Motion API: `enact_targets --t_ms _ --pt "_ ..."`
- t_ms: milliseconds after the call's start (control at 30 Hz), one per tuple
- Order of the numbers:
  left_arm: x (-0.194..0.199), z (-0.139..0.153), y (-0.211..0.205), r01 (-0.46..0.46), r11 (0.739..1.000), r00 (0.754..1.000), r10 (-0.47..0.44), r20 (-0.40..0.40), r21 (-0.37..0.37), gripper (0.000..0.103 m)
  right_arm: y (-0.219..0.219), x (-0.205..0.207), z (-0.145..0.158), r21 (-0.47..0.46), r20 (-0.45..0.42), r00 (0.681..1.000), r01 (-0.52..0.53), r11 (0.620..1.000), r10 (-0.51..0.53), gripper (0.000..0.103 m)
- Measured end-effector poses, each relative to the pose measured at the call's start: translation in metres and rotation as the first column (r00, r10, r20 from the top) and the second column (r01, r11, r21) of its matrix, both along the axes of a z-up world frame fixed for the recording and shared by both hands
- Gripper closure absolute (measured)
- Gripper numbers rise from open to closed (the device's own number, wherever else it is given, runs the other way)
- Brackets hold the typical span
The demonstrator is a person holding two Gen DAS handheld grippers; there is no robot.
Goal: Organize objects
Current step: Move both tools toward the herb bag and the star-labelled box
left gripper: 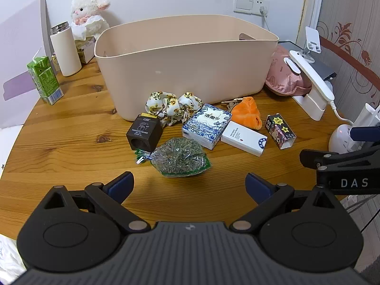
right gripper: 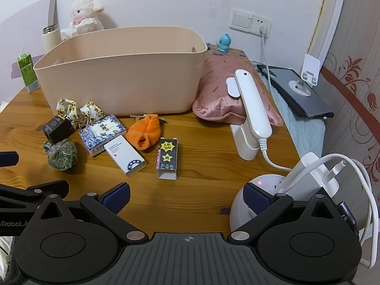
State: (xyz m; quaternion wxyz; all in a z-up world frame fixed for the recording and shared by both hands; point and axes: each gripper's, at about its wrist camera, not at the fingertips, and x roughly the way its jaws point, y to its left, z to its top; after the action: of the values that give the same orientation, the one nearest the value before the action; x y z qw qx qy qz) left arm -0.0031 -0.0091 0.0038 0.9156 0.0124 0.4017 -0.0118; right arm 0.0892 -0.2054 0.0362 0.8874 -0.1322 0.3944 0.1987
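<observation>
The left gripper (left gripper: 189, 184) hung low over the round wooden table (left gripper: 71, 123) with its two blue-padded fingers spread wide apart and nothing between them. Right in front of its fingers lay a see-through plastic bag of green-grey dried leaves (left gripper: 180, 158), the nearest thing to grab, so it looked like the first pick. Just past the bag sat a small dark brown cube box with a yellow top (left gripper: 143, 131), a blue-and-white patterned tissue pack (left gripper: 206, 128) and a flat white rectangular box (left gripper: 244, 139). A little further ahead lay a white scrunchie with yellow flowers (left gripper: 173, 105) and a soft orange cloth toy (left gripper: 248, 111), and to the front right stood a small dark carton with yellow stars (left gripper: 280, 131). All these small things were bunched close together in front of the big beige plastic tub (left gripper: 185, 71), which stood beyond them with its top open, probably so each one could be lifted a short way and dropped in. The right gripper (right gripper: 187, 196) also waited low over the table with its fingers wide apart and empty; the star carton was straight ahead of it, with the white box just to the left. A white desk lamp (right gripper: 251, 118) folded down stood off to its front right, out of the way.
</observation>
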Motion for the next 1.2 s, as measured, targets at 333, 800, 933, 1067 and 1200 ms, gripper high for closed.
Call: enact_targets --t_ms 333,800,933,1067,1200 --pt "-0.0003 -0.0025 -0.0009 -0.003 1.000 1.000 0.004 -0.009 0.005 0.003 -0.0020 0.0010 -0.0019 0.004 -0.007 1.000 0.000 1.000 0.000 0.000" --pt "0.0040 -0.0023 -0.0004 -0.015 1.000 1.000 0.015 -0.020 -0.001 0.003 -0.0016 0.0020 -0.0026 0.001 -0.007 1.000 -0.003 1.000 0.003 0.000" --pt "0.0048 -0.0030 -0.0010 -0.018 1.000 1.000 0.018 -0.023 -0.002 0.003 -0.0012 0.0034 -0.0030 -0.001 -0.007 1.000 -0.003 1.000 0.003 0.000" --pt "0.0062 -0.0038 -0.0014 -0.021 1.000 0.999 0.021 -0.029 -0.001 0.003 -0.0010 0.0052 -0.0032 -0.004 -0.008 1.000 -0.005 1.000 0.005 0.000" --pt "0.0074 -0.0044 -0.0013 -0.023 1.000 0.999 0.023 -0.029 0.000 0.003 -0.0012 0.0052 -0.0036 -0.004 -0.008 1.000 -0.005 1.000 0.005 0.000"
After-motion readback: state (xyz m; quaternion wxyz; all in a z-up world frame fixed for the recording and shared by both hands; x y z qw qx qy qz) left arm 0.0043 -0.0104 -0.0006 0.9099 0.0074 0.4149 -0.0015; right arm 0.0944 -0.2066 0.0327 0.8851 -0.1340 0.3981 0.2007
